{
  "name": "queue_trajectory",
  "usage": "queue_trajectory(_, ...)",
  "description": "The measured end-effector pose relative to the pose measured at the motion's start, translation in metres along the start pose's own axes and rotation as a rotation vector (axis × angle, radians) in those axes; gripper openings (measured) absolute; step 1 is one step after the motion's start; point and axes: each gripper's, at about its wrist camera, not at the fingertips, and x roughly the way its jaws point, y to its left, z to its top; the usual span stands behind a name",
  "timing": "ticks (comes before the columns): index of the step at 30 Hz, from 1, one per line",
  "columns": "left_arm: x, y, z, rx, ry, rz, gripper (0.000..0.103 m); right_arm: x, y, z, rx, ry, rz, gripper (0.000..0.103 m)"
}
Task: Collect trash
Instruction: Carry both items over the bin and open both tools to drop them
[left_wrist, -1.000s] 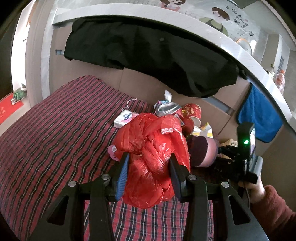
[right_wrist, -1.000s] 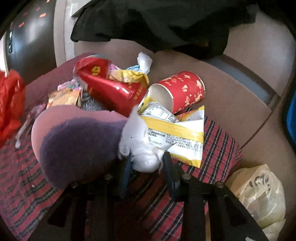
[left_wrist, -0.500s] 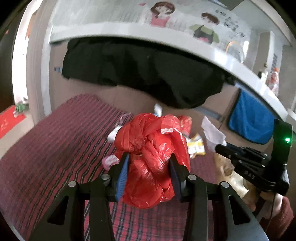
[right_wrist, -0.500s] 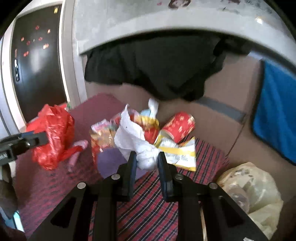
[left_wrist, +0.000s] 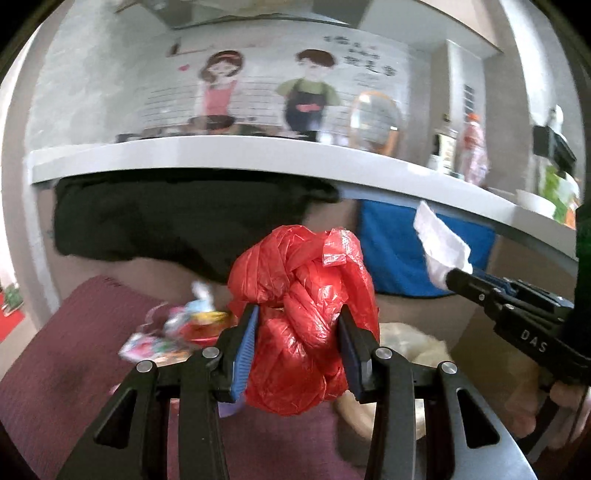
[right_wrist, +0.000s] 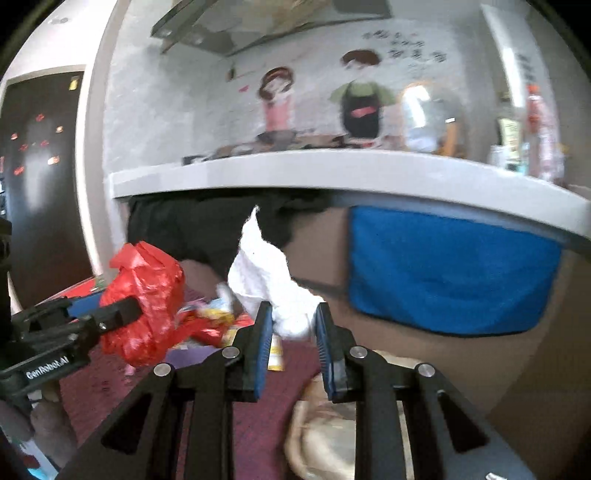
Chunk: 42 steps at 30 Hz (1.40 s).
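Observation:
My left gripper (left_wrist: 297, 334) is shut on a crumpled red plastic bag (left_wrist: 303, 314) and holds it up above the plaid cover. My right gripper (right_wrist: 293, 325) is shut on a crumpled white tissue (right_wrist: 264, 273), also lifted; the tissue (left_wrist: 437, 240) and right gripper (left_wrist: 448, 278) show at the right of the left wrist view. The red bag (right_wrist: 144, 302) shows at the left of the right wrist view. A pile of wrappers and red cans (left_wrist: 177, 326) lies on the cover, below and behind the bag.
A pale yellowish plastic bag (right_wrist: 325, 432) sits low under my right gripper and shows in the left wrist view (left_wrist: 410, 343). A grey counter edge (left_wrist: 258, 158) runs overhead, with a black cloth (left_wrist: 177, 225) and a blue towel (right_wrist: 450, 269) hanging below it.
Both grippers have risen and tilted up, away from the trash pile. The right one lifted the white tissue off the pile; the left kept the red bag.

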Motion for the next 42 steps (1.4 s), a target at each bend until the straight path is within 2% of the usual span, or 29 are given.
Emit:
queue_trajectory(7,0.039,-0.064,-0.003,0.046,0.045,-0.064,0.042,-0.02,-0.057,-0.014,0.057,-0.016,-0.121,0.021)
queue_trajectory(13,0.065,-0.096,-0.01,0.068,0.062,-0.108,0.042,-0.023,-0.085,-0.031,0.086,-0.01,-0.163,0.021)
queue_trajectory(17,0.08,-0.107,-0.017,0.081,0.08,-0.125,0.042,-0.018,-0.096,-0.043,0.107,0.004,-0.162,0.021)
queue_trajectory(30,0.128,-0.11,-0.036,0.074,0.159,-0.148,0.042,0.017,-0.118,-0.074,0.163,0.068,-0.158,0.022)
queue_trajectory(33,0.142,-0.108,-0.038,0.057,0.188,-0.182,0.044,0.029,-0.123,-0.081,0.173,0.083,-0.159,0.023)
queue_trajectory(35,0.153,-0.104,-0.039,0.029,0.198,-0.241,0.046,0.036,-0.126,-0.085,0.175,0.089,-0.158,0.029)
queue_trajectory(38,0.174,-0.095,-0.04,-0.023,0.266,-0.349,0.052,0.045,-0.13,-0.093,0.185,0.096,-0.153,0.032)
queue_trajectory(42,0.184,-0.082,-0.038,-0.063,0.29,-0.331,0.053,0.051,-0.133,-0.102,0.197,0.12,-0.166,0.032)
